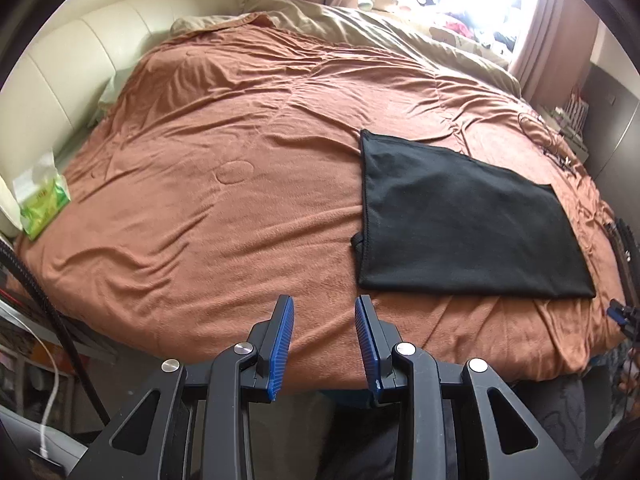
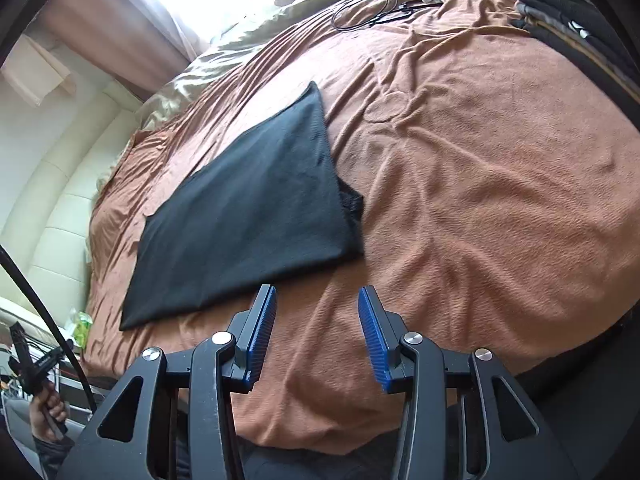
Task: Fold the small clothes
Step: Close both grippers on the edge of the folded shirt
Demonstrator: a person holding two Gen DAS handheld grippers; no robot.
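Note:
A black garment (image 1: 460, 216) lies folded flat in a rough rectangle on the brown blanket (image 1: 224, 184), to the right in the left wrist view. It also shows in the right wrist view (image 2: 256, 216), left of centre, with a small flap sticking out at its right edge. My left gripper (image 1: 325, 304) is open and empty, held above the blanket just short of the garment's near left corner. My right gripper (image 2: 317, 294) is open and empty, above the blanket near the garment's near right edge.
A green packet (image 1: 42, 200) lies at the bed's left edge by the cream headboard (image 1: 68, 64). A black cable loop (image 2: 364, 10) and a stack of dark folded clothes (image 2: 576, 20) lie at the far side. A beige duvet (image 1: 360, 24) lies by the window.

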